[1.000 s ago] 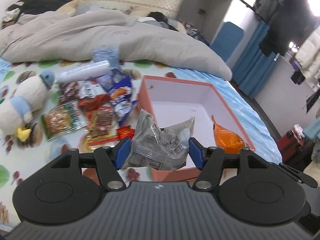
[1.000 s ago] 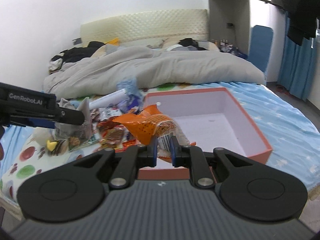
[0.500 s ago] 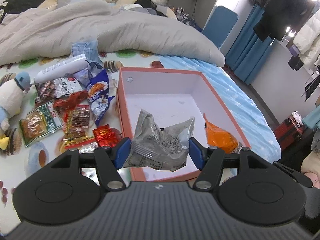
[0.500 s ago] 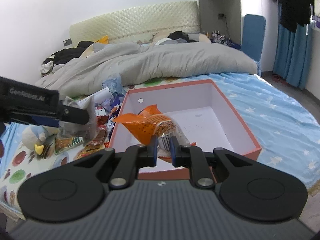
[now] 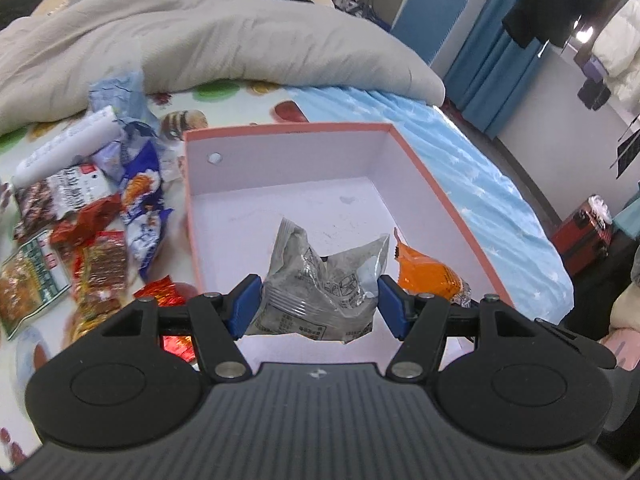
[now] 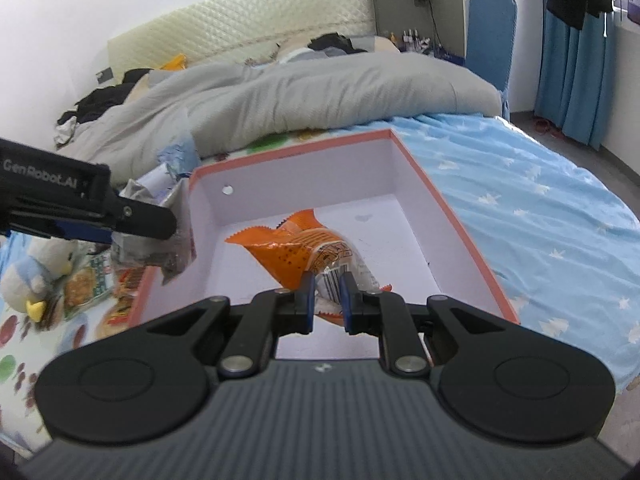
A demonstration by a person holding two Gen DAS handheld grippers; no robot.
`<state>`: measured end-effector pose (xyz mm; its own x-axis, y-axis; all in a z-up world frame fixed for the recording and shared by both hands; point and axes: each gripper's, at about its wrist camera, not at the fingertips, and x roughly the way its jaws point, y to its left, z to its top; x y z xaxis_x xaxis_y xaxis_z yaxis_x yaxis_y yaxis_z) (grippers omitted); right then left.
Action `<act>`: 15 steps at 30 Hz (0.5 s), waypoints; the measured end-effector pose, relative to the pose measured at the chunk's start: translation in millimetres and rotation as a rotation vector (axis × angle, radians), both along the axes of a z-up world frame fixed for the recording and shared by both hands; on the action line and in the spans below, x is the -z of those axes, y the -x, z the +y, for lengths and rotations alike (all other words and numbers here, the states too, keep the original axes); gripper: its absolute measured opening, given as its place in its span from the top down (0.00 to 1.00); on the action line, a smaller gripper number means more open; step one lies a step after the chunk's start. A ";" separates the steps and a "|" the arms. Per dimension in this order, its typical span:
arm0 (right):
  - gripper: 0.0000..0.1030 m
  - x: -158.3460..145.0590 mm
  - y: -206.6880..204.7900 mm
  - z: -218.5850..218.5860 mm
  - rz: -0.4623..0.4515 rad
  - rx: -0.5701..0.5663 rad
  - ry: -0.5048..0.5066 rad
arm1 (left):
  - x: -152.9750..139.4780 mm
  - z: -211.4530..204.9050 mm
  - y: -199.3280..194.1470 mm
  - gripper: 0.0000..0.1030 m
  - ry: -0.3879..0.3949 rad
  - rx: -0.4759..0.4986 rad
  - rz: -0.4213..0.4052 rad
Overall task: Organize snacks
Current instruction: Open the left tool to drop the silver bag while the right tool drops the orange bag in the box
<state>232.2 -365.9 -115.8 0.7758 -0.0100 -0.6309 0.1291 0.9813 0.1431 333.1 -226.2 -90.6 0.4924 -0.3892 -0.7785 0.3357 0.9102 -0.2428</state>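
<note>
An open orange box with a white inside (image 5: 424, 184) (image 6: 436, 200) lies on the bed. My left gripper (image 5: 320, 304) is shut on a silver-grey snack packet (image 5: 320, 292) and holds it above the box's near end; the packet also shows in the right wrist view (image 6: 148, 248) at the box's left wall. My right gripper (image 6: 326, 300) is shut on an orange snack packet (image 6: 296, 252) held over the box's inside; it shows in the left wrist view (image 5: 428, 276) just right of the grey packet. Several loose snack packets (image 5: 100, 248) lie left of the box.
A grey duvet (image 5: 200, 40) is heaped behind the box. A plush penguin (image 6: 36, 272) lies at the far left by the snacks. The bed's blue sheet (image 6: 540, 208) runs right of the box to the edge. A red suitcase (image 5: 588, 232) stands on the floor.
Both grippers have moved forward over the box with their packets. The box now fills more of both views, and the snack pile has slid left.
</note>
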 end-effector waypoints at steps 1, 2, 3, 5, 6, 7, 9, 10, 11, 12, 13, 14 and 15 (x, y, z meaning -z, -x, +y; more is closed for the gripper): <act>0.84 3.5 -3.0 -2.8 0.007 0.001 -0.002 | 4.5 -2.3 -4.0 0.34 -0.003 0.004 0.007; 0.84 6.6 -6.0 -4.6 0.015 0.003 -0.004 | 9.8 -5.9 -8.9 0.34 -0.005 0.007 0.017; 0.84 8.7 -8.5 -5.7 0.023 0.003 -0.006 | 13.8 -8.3 -12.8 0.34 -0.008 0.009 0.026; 0.84 14.0 -14.0 -8.8 0.036 0.002 -0.009 | 22.7 -11.2 -20.1 0.34 -0.014 0.012 0.041; 0.84 17.2 -16.8 -10.0 0.044 0.003 -0.009 | 26.9 -12.7 -23.8 0.34 -0.017 0.012 0.046; 0.84 20.2 -20.2 -11.0 0.053 0.003 -0.009 | 30.3 -14.1 -26.4 0.34 -0.022 0.012 0.050; 0.83 26.0 -25.9 -14.1 0.070 0.010 -0.019 | 37.1 -17.9 -32.6 0.34 -0.035 0.014 0.054; 0.83 29.1 -28.7 -14.8 0.081 0.013 -0.021 | 40.0 -18.9 -34.8 0.34 -0.037 0.017 0.057; 0.83 31.7 -31.8 -15.6 0.088 0.014 -0.022 | 43.0 -20.5 -37.4 0.34 -0.036 0.023 0.059; 0.83 34.4 -34.3 -15.8 0.096 0.011 -0.026 | 45.2 -21.9 -39.0 0.34 -0.037 0.026 0.057; 0.83 36.5 -37.0 -15.7 0.102 0.008 -0.028 | 46.3 -22.3 -39.8 0.34 -0.038 0.023 0.055; 0.83 38.3 -38.1 -15.7 0.105 0.005 -0.029 | 47.5 -22.6 -40.4 0.34 -0.038 0.017 0.055; 0.83 40.5 -39.9 -16.3 0.112 0.001 -0.027 | 48.9 -22.7 -40.8 0.34 -0.036 0.016 0.056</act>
<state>272.1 -382.2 -156.4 0.7005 0.0074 -0.7136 0.1469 0.9770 0.1544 373.9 -248.9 -139.5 0.4420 -0.3679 -0.8181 0.3372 0.9133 -0.2285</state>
